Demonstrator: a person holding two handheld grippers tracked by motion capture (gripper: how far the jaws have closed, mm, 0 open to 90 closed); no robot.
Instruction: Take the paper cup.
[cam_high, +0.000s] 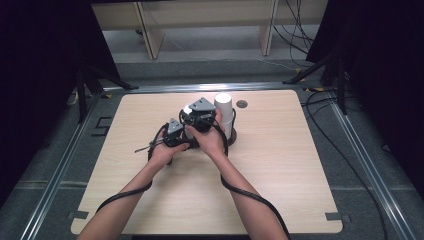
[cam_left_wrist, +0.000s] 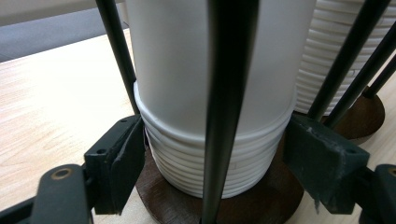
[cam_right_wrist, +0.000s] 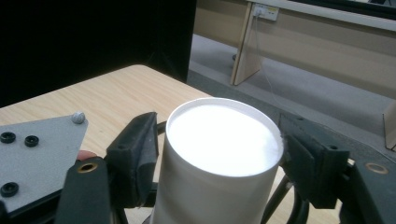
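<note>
From the high view, I have both grippers crowding the white paper cup stack (cam_high: 223, 111) mid-table. In the left gripper view, my left gripper (cam_left_wrist: 215, 154) clamps the stack's ribbed lower rims on the dark round wooden base (cam_left_wrist: 280, 196); squeezing harder could crush them. In the right gripper view, my right gripper (cam_right_wrist: 217, 156) straddles the top cup (cam_right_wrist: 224, 140), pads just apart; pulling may drag several cups.

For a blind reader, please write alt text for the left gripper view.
A stack of white paper cups stands on a dark round base between the left gripper jaws, low down, behind thin black rods, on the wooden table.
</note>
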